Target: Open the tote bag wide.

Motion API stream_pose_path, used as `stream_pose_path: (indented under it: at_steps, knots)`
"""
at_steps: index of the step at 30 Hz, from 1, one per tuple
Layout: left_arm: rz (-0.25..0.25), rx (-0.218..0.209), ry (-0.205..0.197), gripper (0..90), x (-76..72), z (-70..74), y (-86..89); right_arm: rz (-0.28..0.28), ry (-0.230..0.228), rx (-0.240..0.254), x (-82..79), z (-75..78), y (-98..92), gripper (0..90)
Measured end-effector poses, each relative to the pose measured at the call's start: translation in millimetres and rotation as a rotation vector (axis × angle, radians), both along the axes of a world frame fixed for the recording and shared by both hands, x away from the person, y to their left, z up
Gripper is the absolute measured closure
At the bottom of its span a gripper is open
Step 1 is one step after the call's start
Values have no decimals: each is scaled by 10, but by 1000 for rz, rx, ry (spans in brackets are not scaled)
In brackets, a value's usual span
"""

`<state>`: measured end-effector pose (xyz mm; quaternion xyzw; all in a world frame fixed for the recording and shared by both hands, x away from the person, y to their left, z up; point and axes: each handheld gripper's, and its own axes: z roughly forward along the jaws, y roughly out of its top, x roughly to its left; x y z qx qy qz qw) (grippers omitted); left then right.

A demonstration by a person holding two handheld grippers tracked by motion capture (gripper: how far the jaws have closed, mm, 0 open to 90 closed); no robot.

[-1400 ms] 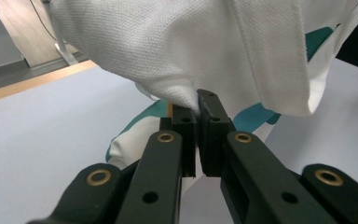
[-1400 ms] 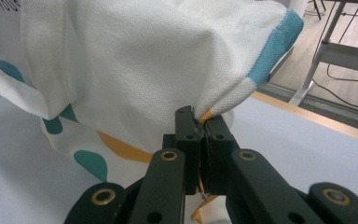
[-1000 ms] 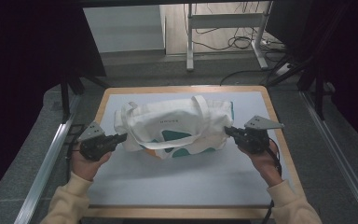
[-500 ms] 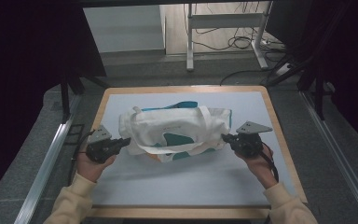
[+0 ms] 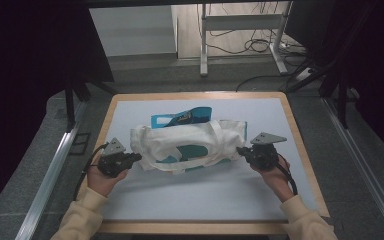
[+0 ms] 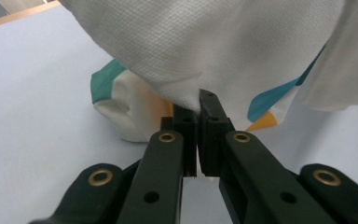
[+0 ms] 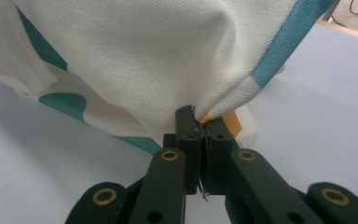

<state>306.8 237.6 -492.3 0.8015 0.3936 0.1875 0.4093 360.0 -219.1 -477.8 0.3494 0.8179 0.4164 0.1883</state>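
Nearest in the high view, two forearms in cream sleeves [image 5: 82, 217] come up from the bottom edge, each hand on a gripper; left gripper [image 5: 136, 157] has its jaws pressed together on the left edge of a white cloth bag [image 5: 180, 142], and its own view shows the jaws pinched tight on a fold of the white weave [image 6: 200, 51]; right gripper [image 5: 241, 150] likewise clamps the bag's right edge, jaws squeezed onto the fabric right at a teal trim strip [image 7: 279, 46] with a bit of orange showing at the pinch; the bag hangs slack and bunched between the two grippers over the middle of the pale blue mat [image 5: 200, 195], teal and orange print (pattern unclear) partly folded under, whether the sagging middle touches the mat I cannot tell; judged soft, light, floppy, it will droop and crumple wherever unsupported, so hems, corners or the strap loops look like the best spots to pinch, a doubled fold gives better bite than a single layer; farther off, the wooden table edge [image 5: 195, 95], then grey floor with cables [image 5: 255, 47] and a white metal frame
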Motion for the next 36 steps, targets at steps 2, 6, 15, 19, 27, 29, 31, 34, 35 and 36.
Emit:
stream_pose_path:
  at_steps: [2, 6, 15, 19, 27, 29, 31, 34, 35, 36]
  knots:
    - [0, 12, 12, 882, 22, -50, -16, -4, 15, -9, 15, -39, 1, 867]
    - [3, -14, 51, 882, 75, -150, 14, -5, 39, -11, 42, -115, 0, 866]
    - [6, -16, 88, 884, 124, -275, 8, -6, 90, -23, 65, -271, 15, 867]
    - [4, 0, 94, 884, 142, -301, -3, -9, 120, -31, 73, -326, 19, 867]
    - [6, 11, 96, 883, 148, -332, -26, -12, 136, -34, 77, -378, 22, 867]
    - [6, 11, 97, 883, 148, -334, -29, -12, 136, -32, 77, -382, 22, 867]
    - [7, 11, 95, 882, 147, -334, -29, -16, 138, -27, 74, -382, 22, 866]
    - [10, 11, 86, 870, 134, -323, -23, -19, 137, -13, 69, -377, 9, 849]
    - [8, 4, 85, 848, 132, -314, -15, -20, 138, -6, 70, -376, 2, 814]
    - [6, -12, 86, 811, 127, -295, -1, -25, 146, -5, 71, -376, -6, 753]
